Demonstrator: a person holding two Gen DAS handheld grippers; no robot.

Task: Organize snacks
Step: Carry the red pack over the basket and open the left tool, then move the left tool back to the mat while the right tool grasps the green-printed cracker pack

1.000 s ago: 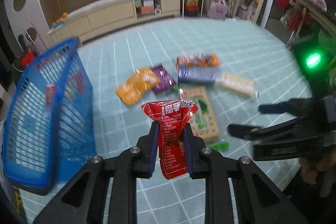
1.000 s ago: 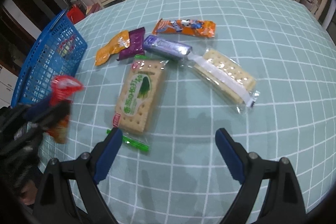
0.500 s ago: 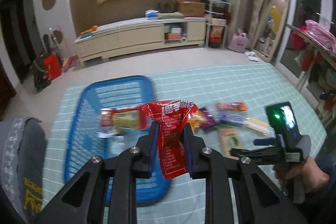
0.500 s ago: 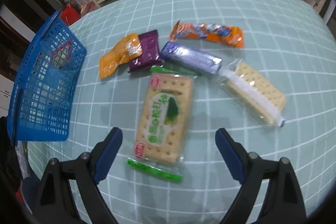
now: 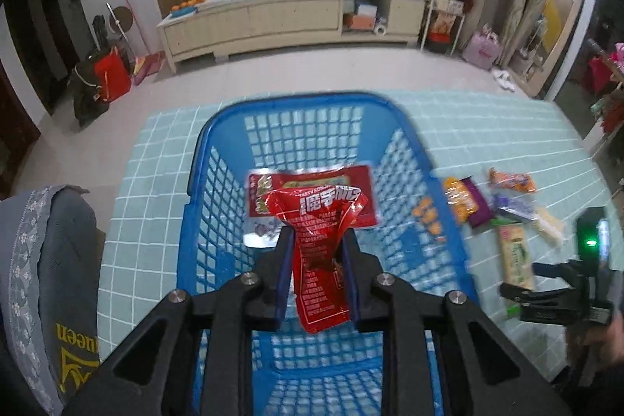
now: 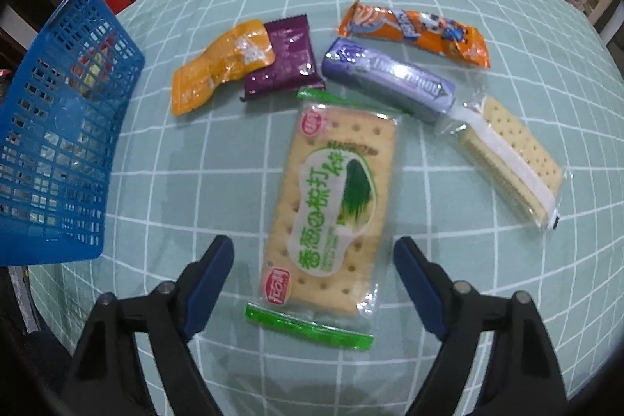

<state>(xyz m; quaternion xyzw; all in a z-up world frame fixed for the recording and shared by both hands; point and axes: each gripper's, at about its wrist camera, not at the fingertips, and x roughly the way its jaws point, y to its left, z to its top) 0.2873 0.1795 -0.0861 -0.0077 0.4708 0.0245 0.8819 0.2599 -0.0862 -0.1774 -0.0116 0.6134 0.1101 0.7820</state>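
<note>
My left gripper (image 5: 318, 240) is shut on a red snack packet (image 5: 319, 240) and holds it above the blue basket (image 5: 218, 158). Another red packet (image 5: 351, 182) lies inside the basket. My right gripper (image 6: 312, 260) is open, its jaws on either side of the near end of a green-labelled cracker pack (image 6: 331, 197) lying on the table. The right gripper also shows at the right in the left wrist view (image 5: 546, 283). The basket stands at the left in the right wrist view (image 6: 58, 127).
On the teal checked tablecloth (image 6: 195, 190) lie an orange packet (image 6: 222, 65), a purple packet (image 6: 288, 57), a purple bar (image 6: 390, 80), an orange bar (image 6: 417, 34) and a clear cracker pack (image 6: 507, 158). A grey chair back (image 5: 43, 279) is at left.
My left gripper swung left with the red packet, from over the snacks to above the basket. My right gripper moved forward and down around the green cracker pack.
</note>
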